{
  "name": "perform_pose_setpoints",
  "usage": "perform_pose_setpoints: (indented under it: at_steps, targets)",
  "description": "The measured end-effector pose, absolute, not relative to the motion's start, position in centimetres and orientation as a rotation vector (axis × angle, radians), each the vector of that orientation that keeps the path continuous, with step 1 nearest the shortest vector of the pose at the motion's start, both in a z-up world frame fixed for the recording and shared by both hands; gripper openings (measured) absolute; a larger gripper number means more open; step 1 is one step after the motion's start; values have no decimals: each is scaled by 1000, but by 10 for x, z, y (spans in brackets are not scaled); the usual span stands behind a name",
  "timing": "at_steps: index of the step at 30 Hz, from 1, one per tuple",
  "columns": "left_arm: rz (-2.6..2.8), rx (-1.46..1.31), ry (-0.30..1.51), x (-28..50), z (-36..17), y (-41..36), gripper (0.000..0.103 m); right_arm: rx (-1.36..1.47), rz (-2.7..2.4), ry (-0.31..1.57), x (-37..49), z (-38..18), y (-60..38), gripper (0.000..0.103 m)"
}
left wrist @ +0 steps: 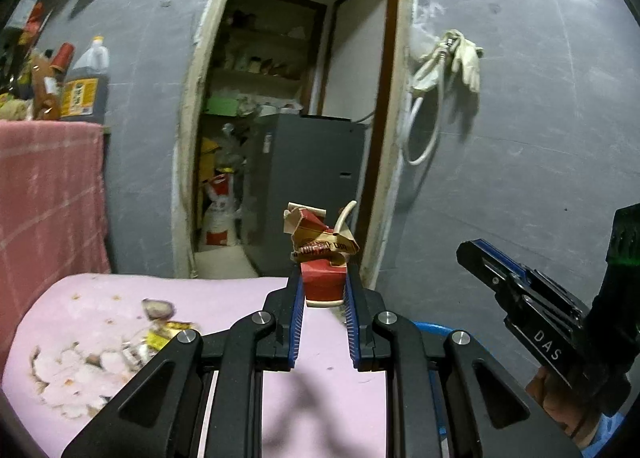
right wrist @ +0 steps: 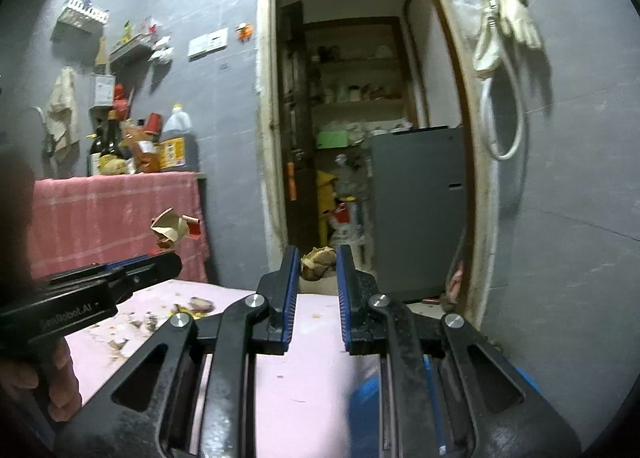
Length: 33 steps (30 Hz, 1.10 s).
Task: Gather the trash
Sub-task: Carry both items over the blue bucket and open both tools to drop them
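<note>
Left gripper (left wrist: 323, 290) pinches a crumpled red carton (left wrist: 322, 254), which I hold up clear of the pink table (left wrist: 224, 298) to bin it. Right gripper (right wrist: 317, 278) is closed and empty; scraps (left wrist: 160, 322) lie on the table.

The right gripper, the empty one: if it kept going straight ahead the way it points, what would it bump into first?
Probably the crumpled brownish paper wad on the floor in the doorway, seen between the jaws of the right gripper. Depth is hard to judge; the grey cabinet stands just to its right.
</note>
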<state>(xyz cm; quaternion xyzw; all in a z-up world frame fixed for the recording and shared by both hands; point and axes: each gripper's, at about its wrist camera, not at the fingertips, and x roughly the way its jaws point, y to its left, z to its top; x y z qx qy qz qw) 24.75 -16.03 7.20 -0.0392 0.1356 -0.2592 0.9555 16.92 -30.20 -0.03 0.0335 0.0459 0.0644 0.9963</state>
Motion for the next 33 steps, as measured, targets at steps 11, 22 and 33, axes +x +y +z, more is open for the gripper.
perform_pose_setpoints:
  at_steps: [11,22,33]
  targets:
    - [-631,-33,320,259,64,-219,16,151,12,126,165,-6,-353,18]
    - [-701,-37,491,287,37,-265,16,233,-76,290,184,-32,-395,18]
    - [-713,-13,671,308,4,-286,16,283,-85,474,206,-59,-409,18]
